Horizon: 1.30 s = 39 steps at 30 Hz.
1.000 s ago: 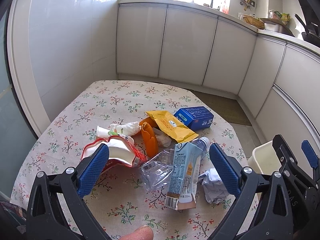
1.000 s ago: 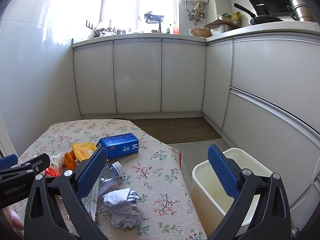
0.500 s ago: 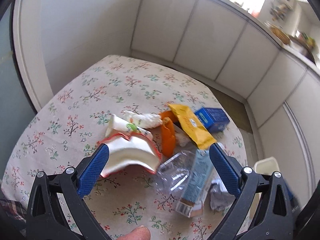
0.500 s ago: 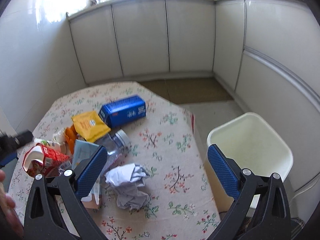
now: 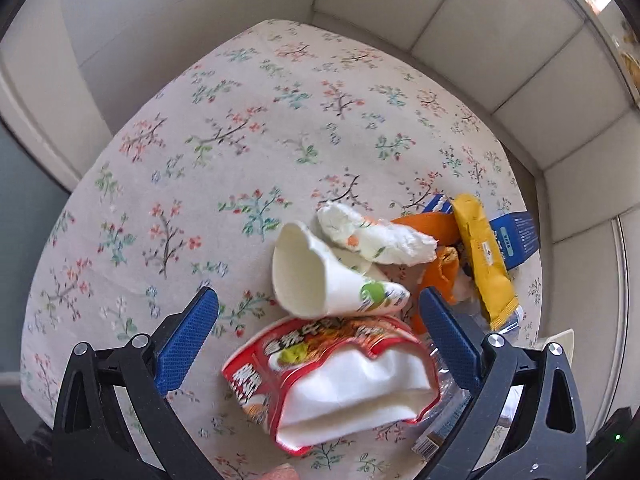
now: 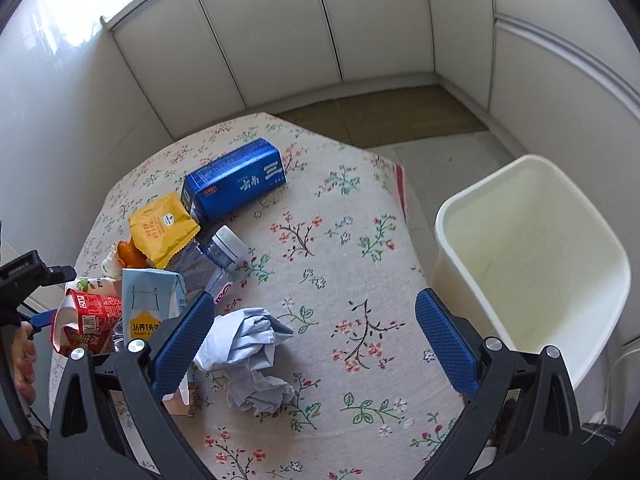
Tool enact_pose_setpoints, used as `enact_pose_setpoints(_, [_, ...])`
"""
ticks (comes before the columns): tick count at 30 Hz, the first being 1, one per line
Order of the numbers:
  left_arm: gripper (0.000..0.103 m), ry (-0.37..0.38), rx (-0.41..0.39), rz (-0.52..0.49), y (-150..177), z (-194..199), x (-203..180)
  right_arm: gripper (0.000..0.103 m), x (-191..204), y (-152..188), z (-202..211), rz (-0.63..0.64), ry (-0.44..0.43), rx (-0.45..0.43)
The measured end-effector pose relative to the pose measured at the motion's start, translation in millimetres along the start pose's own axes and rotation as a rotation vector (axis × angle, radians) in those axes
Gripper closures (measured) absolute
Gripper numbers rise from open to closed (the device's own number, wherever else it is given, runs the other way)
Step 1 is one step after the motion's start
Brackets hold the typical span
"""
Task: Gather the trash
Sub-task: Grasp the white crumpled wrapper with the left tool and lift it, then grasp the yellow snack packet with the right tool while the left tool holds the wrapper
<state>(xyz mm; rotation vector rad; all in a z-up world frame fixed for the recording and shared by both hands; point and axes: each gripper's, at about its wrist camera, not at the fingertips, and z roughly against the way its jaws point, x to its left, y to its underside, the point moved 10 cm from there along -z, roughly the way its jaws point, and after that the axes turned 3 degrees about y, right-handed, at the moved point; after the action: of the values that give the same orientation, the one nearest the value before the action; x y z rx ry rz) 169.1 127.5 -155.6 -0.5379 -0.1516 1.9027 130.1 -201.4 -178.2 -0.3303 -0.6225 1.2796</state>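
Trash lies in a heap on the floral tablecloth [image 5: 240, 140]. In the left wrist view a crushed red noodle cup [image 5: 340, 380] sits between my open left gripper's [image 5: 316, 320] fingers, with a white paper cup [image 5: 320, 276] and a crumpled tissue [image 5: 372, 232] just beyond. In the right wrist view my right gripper [image 6: 312, 324] is open above a crumpled grey paper ball [image 6: 248, 356]. A blue box [image 6: 236, 180], a yellow wrapper [image 6: 162, 228], a crushed clear bottle [image 6: 212, 260] and a light blue carton [image 6: 150, 304] lie to its left. The left gripper [image 6: 40, 312] shows at the left edge.
A cream waste bin [image 6: 532, 256] stands on the floor right of the table, its inside bare. White cabinets [image 6: 280, 28] run along the walls behind, and a brown mat [image 6: 384, 112] lies on the floor. A person's hand [image 6: 22, 360] holds the left tool.
Both grippers have tilted downward and moved closer to the table. The left one has come in over the red noodle cup; the right now looks down on the paper ball and the bin.
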Motion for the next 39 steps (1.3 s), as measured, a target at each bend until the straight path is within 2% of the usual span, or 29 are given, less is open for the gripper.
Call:
enact_pose_setpoints(3, [0.007, -0.016, 0.022, -0.105, -5.3, -2.3, -17.7, 0.006, -0.5, 2.1, -4.5, -0.006, -0.005, 0.017])
enact_pose_setpoints(6, [0.007, -0.112, 0.086, -0.307, -12.1, -18.4, -37.1, 0.006, -0.4, 1.2, -6.2, -0.003, -0.003, 0.016])
enact_pose_setpoints(8, [0.007, -0.157, 0.114, -0.394, -13.7, -26.7, -44.5, 0.006, -1.3, 0.6, -7.9, -0.005, -0.001, 0.017])
enact_pose_setpoints(14, [0.007, -0.275, 0.223, -0.573, -7.9, -62.0, -52.9, 0.006, -5.7, 1.3, -17.2, -0.014, 0.008, 0.038])
enact_pose_setpoints(16, [0.018, -0.312, 0.235, -0.600, -7.9, -71.6, -47.8, 0.006, -6.9, 1.9, -19.0, -0.014, 0.010, 0.043])
enact_pose_setpoints(17, [0.036, -0.305, 0.252, -0.598, -8.1, -75.4, -46.3, 0.006, -7.1, 2.3, -19.5, -0.013, 0.010, 0.045])
enact_pose_setpoints(18, [0.046, -0.285, 0.271, -0.579, -6.4, -77.8, -42.7, 0.006, -7.1, 2.7, -20.0, -0.013, 0.008, 0.046])
enact_pose_setpoints(19, [0.049, -0.277, 0.275, -0.568, -6.7, -78.0, -40.3, 0.006, -6.9, 3.2, -20.2, -0.012, 0.007, 0.047])
enact_pose_setpoints(20, [0.059, -0.268, 0.266, -0.556, -7.3, -77.1, -37.7, 0.006, -6.5, 3.4, -20.4, -0.011, 0.006, 0.048])
enact_pose_setpoints(21, [0.061, -0.263, 0.256, -0.547, -7.7, -75.1, -34.6, 0.006, -5.9, 3.5, -20.3, -0.009, 0.004, 0.047])
enact_pose_setpoints(27, [0.062, -0.120, 0.145, -0.371, -18.4, -39.3, -14.5, 0.006, 2.7, 4.7, -18.4, 0.026, 0.000, 0.035])
enact_pose_setpoints(29, [0.062, -0.050, 0.096, -0.293, -20.0, -21.5, -7.7, 0.006, 10.5, 4.2, -16.3, 0.049, -0.017, 0.035])
enact_pose_setpoints(33, [0.062, 0.136, 0.009, -0.120, -16.4, 14.8, 1.5, 0.006, 35.4, -8.0, -5.6, 0.098, -0.079, 0.009])
enact_pose_setpoints(34, [0.062, 0.158, -0.005, -0.097, -12.9, 16.4, -9.9, 0.006, 43.3, -12.1, -2.8, 0.114, -0.094, 0.003])
enact_pose_setpoints(36, [0.062, 0.195, -0.020, -0.066, -9.7, 21.5, -7.9, 0.006, 66.0, -22.6, -1.2, 0.177, -0.113, 0.004])
enact_pose_setpoints(39, [0.062, 0.227, -0.031, -0.064, -11.1, 25.4, -11.1, 0.006, 104.3, -38.9, -7.7, 0.318, -0.093, 0.010])
